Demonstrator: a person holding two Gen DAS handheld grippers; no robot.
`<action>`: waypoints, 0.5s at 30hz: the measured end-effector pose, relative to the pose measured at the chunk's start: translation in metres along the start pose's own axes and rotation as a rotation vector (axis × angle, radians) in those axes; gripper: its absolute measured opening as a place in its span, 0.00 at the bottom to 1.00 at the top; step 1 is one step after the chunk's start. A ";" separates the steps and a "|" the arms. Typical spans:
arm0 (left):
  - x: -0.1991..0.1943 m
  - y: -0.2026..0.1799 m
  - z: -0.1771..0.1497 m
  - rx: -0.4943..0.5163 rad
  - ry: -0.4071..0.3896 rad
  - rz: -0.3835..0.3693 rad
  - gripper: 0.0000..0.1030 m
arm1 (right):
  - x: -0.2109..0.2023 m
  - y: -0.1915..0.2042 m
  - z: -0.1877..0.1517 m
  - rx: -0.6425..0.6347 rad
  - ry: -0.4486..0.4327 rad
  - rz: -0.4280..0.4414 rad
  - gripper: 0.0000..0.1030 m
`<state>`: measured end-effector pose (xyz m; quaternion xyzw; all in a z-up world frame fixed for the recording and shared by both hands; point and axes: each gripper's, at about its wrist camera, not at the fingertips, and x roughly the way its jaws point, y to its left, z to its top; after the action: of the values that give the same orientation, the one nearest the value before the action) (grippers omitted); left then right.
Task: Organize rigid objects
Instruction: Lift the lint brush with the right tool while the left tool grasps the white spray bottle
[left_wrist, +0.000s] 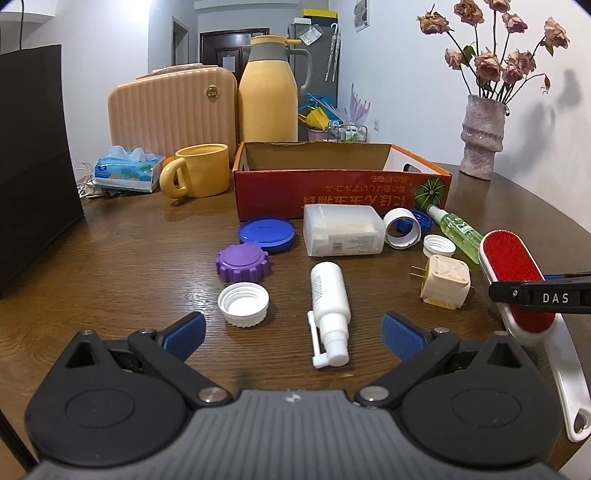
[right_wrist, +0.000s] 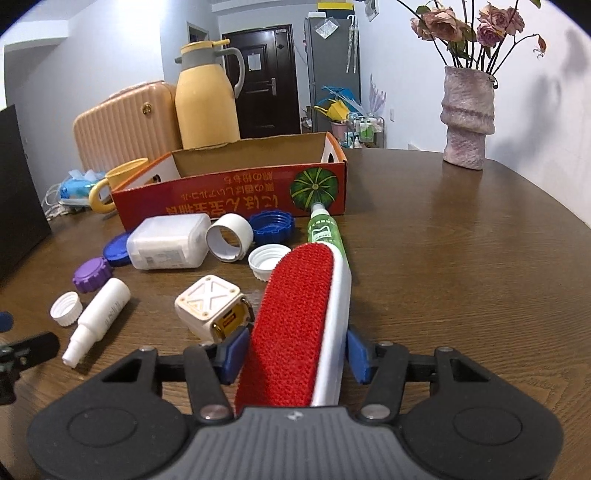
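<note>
Cardboard box (right_wrist: 229, 192) stands at twelve o'clock on my table (right_wrist: 443, 258), seemingly empty. Lint brush (right_wrist: 295, 314), stiff, light, slick-backed plastic, lies at my right gripper (right_wrist: 291, 354), its blue pads touching both long edges, jaws half closed; I judge that mid-body hold balanced. White spray bottle (left_wrist: 330, 291) lies at twelve o'clock from my left gripper (left_wrist: 291, 334), which gapes empty.

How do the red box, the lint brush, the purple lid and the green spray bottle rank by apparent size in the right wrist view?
1. red box, though the lint brush, nearer the camera, looks almost equal
2. green spray bottle
3. purple lid
</note>
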<state>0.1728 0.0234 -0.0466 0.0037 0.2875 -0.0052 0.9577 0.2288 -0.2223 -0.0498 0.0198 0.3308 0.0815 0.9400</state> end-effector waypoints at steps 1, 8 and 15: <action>0.001 -0.001 0.001 0.002 0.003 -0.001 1.00 | -0.001 -0.001 0.000 0.003 -0.004 0.008 0.53; 0.010 -0.012 0.007 0.017 0.018 -0.011 1.00 | -0.010 -0.007 0.003 0.023 -0.042 0.053 0.53; 0.026 -0.022 0.014 0.014 0.050 -0.015 0.89 | -0.014 -0.013 0.006 0.044 -0.061 0.086 0.53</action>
<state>0.2020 0.0009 -0.0493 0.0082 0.3114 -0.0145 0.9501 0.2237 -0.2374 -0.0379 0.0573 0.3027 0.1140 0.9445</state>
